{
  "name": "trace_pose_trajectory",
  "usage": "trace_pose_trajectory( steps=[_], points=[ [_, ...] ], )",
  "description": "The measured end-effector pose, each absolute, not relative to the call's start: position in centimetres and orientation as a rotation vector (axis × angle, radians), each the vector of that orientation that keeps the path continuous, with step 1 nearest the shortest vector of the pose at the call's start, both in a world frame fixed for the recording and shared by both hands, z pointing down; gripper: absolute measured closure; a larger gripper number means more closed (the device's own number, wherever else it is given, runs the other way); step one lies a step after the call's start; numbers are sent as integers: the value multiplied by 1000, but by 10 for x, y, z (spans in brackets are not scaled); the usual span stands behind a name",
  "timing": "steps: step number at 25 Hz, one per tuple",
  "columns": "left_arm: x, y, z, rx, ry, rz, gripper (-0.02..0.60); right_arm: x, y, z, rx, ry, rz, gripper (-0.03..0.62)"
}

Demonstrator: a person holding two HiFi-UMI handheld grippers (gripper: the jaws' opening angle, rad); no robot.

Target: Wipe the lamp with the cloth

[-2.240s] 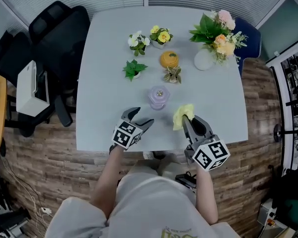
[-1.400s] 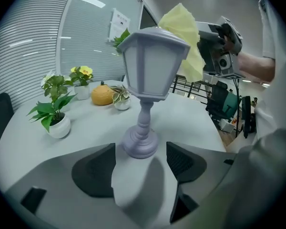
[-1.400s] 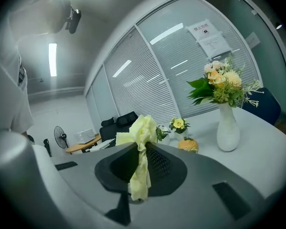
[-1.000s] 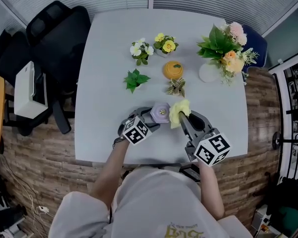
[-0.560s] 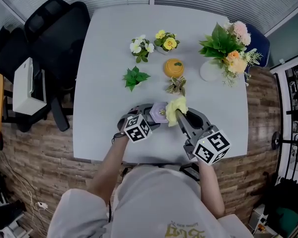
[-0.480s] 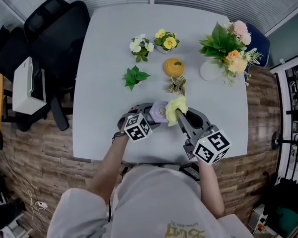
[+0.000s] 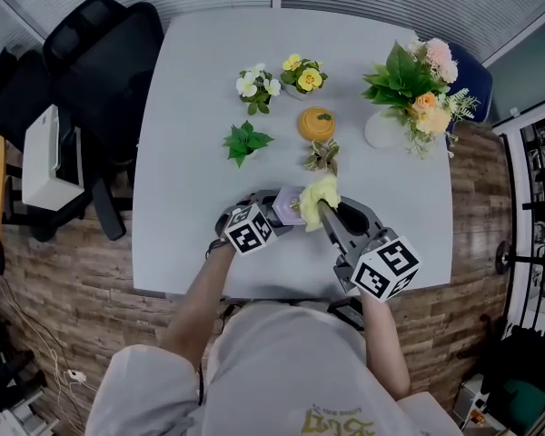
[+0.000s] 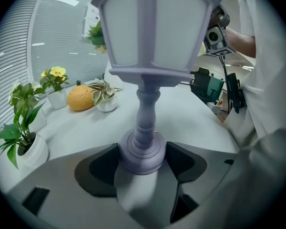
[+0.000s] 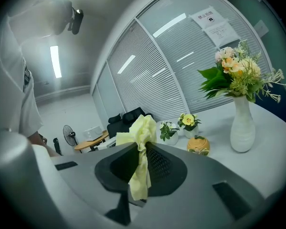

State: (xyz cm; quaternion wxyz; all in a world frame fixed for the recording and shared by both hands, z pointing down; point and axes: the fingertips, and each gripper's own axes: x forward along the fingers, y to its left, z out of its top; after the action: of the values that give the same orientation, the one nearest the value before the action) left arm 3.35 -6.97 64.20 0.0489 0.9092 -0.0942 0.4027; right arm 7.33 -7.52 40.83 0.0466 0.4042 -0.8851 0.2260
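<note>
A small lilac lantern-shaped lamp (image 7: pixel 287 205) stands upright near the table's front edge. My left gripper (image 7: pixel 271 205) is shut on it: in the left gripper view both jaws press the round base of the lamp (image 8: pixel 142 152), and its lantern head fills the top. My right gripper (image 7: pixel 325 214) is shut on a yellow cloth (image 7: pixel 316 198), which lies against the lamp's right side in the head view. In the right gripper view the cloth (image 9: pixel 142 136) sticks up from between the jaws of the right gripper (image 9: pixel 140 165); the lamp is not visible there.
On the grey table (image 7: pixel 191 107) behind the lamp stand a green plant (image 7: pixel 245 141), a small succulent (image 7: pixel 323 156), an orange gourd (image 7: pixel 316 123), two flower pots (image 7: pixel 253 85) and a white vase of flowers (image 7: pixel 381 130). A black chair (image 7: pixel 91 71) is at the left.
My left gripper moved in from the lamp's left and shut on its base. My right gripper carried the cloth left, up against the lamp.
</note>
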Motion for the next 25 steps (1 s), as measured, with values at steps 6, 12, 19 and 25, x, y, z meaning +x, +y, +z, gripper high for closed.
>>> trace_pose_trajectory(
  steps=[6,12,19,25],
  points=[
    [33,-69,641,2772,-283,1227,255,65,-76,408,1214,-2696,684,546],
    [33,-69,642,2773,-284,1227,256,54,-84,412,1168,-2694,650,546],
    [34,-69,642,2774,-283,1227,256,46,-94,421,1146,-2688,686,546],
    [33,-69,641,2777,-284,1225,255,41,-99,425,1117,-2705,747,546]
  ],
)
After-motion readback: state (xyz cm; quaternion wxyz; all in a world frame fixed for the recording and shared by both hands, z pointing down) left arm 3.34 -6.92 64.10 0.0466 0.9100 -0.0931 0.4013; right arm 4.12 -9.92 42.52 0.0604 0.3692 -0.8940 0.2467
